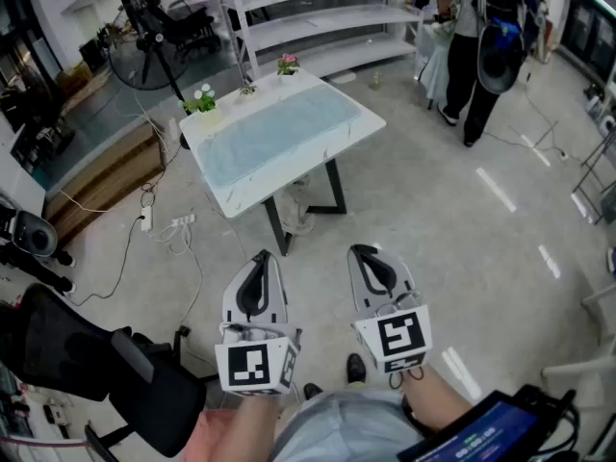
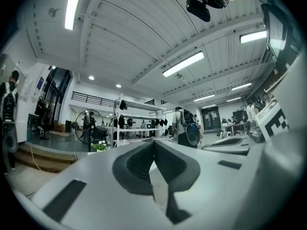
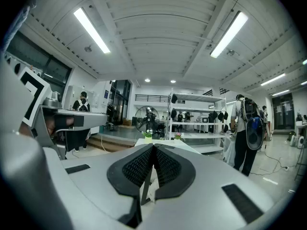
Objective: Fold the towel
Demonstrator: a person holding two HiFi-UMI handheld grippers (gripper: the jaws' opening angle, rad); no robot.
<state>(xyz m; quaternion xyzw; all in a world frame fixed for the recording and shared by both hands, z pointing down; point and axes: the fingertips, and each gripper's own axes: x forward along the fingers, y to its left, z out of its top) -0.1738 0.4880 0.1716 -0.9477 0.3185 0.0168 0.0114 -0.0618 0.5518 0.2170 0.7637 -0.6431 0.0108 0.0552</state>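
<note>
Holding left gripper [image 1: 262, 258] and right gripper [image 1: 364, 251] level side by side, fingers [image 2: 136, 164] of each pressed together on nothing. Facing towel [image 1: 274, 138], spread flat across the surface [image 1: 234, 198], well apart from both grippers.

The towel [image 1: 274, 135] is pale blue with a faint mottling and lies on a white counter [image 1: 224, 200] with black legs. The left hand-held gripper [image 1: 262, 257] and the right hand-held gripper [image 1: 363, 251] have light grey shells and black ribbed pads, with black-and-white square markers [image 1: 253, 366] at their near ends. The far-side flowers [image 1: 287, 63] are pink, and the plant [image 1: 201, 100] to their left is white and green. The floor [image 1: 433, 219] is glossy pale grey, and the chair [image 1: 87, 354] at near left is black.
</note>
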